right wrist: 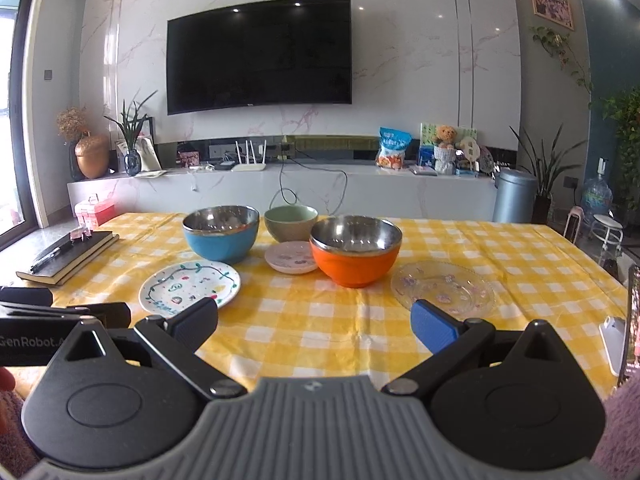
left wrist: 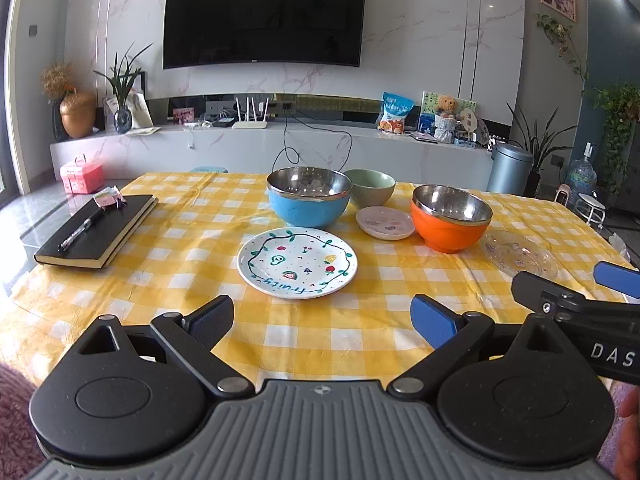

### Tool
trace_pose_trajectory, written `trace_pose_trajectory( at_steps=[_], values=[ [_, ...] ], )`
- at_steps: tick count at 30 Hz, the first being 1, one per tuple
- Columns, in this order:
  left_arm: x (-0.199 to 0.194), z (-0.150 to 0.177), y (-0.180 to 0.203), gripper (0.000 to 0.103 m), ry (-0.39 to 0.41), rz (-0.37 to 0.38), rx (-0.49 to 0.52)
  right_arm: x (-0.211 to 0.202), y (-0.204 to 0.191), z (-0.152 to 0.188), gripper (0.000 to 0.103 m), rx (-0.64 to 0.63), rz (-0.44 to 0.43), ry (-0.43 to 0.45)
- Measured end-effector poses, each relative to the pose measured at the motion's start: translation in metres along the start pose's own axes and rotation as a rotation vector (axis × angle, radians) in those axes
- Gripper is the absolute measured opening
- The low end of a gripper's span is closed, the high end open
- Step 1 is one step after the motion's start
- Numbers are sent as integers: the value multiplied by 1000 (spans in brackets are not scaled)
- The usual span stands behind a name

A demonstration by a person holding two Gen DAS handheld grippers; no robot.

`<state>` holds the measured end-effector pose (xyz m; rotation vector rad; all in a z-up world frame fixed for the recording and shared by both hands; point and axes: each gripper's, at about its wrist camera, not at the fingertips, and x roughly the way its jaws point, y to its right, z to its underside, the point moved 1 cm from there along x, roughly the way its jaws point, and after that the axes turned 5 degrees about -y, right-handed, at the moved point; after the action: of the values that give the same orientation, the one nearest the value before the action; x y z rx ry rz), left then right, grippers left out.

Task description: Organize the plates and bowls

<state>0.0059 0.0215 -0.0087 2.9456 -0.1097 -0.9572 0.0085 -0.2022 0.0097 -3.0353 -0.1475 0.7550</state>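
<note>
Both the left gripper (left wrist: 324, 316) and right gripper (right wrist: 316, 320) are hovering with jaws spread, holding nothing; the painted plate (left wrist: 297, 262) is lying near, bowls sitting farther back on the checked table (left wrist: 192, 248)

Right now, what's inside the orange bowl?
The orange bowl looks empty: only its shiny metal lining shows, down to the far wall. Its near rim hides the very bottom, so something small and flat there couldn't be seen.
</note>
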Motion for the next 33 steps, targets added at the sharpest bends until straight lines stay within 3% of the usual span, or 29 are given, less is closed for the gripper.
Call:
trace_pose_trajectory(
  at_steps=[3,6,13,23,29,31,33],
  values=[
    [4,-12,-11,103,-16,12,-26,5,-5,-4,101,-4,-62,33],
    [8,-27,-24,103,-17,7,-79,19,-8,-15,100,1,-108,1],
    [27,-63,-37,103,-34,-63,-37,57,-16,-47,101,-17,-127,1],
    [76,-101,-66,103,-25,-106,-94,135,-34,-72,100,-15,-188,-112],
    [105,-88,-79,88,-73,-86,-148,168,-37,-64,97,55,-195,-167],
    [111,-82,-81,82,-83,-71,-170,177,-39,-60,83,60,-193,-182],
    [118,-78,-83,78,-100,-53,-199,185,-39,-56,80,64,-193,-196]
  ],
)
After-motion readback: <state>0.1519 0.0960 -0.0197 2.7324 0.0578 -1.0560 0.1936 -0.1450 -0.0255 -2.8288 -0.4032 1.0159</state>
